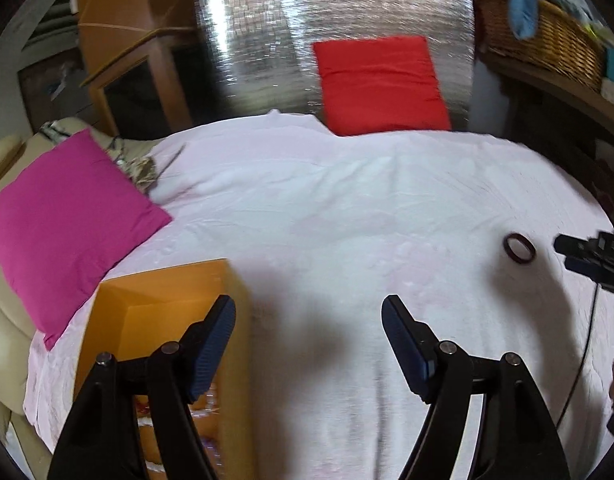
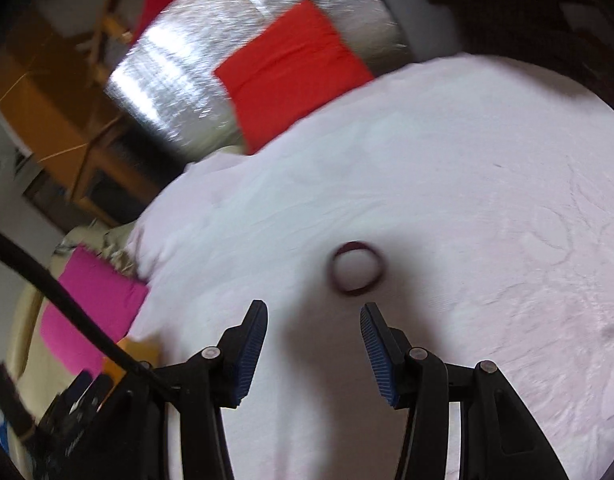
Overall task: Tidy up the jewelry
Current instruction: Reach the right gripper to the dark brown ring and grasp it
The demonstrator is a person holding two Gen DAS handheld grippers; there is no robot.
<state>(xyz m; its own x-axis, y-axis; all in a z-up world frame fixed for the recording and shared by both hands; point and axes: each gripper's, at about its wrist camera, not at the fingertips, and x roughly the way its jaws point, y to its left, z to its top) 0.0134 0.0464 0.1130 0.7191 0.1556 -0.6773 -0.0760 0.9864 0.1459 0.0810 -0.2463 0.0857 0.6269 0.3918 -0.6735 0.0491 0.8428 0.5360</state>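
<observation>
Right hand-held gripper (image 2: 313, 314), ribbed pads apart and empty, nears round maroon bangle (image 2: 357, 268) on wrinkled sheet (image 2: 487, 200).

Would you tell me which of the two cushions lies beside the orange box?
The pink cushion, at the sheet's left edge by the orange box; the red cushion lies at the far edge.

Bright even daylight on my white sheet (image 1: 347, 200), soft shadows beneath each tool, glare off the foil panel (image 1: 335, 12) ahead, motion blur throughout, fisheye bending with dark vignetted corners
</observation>
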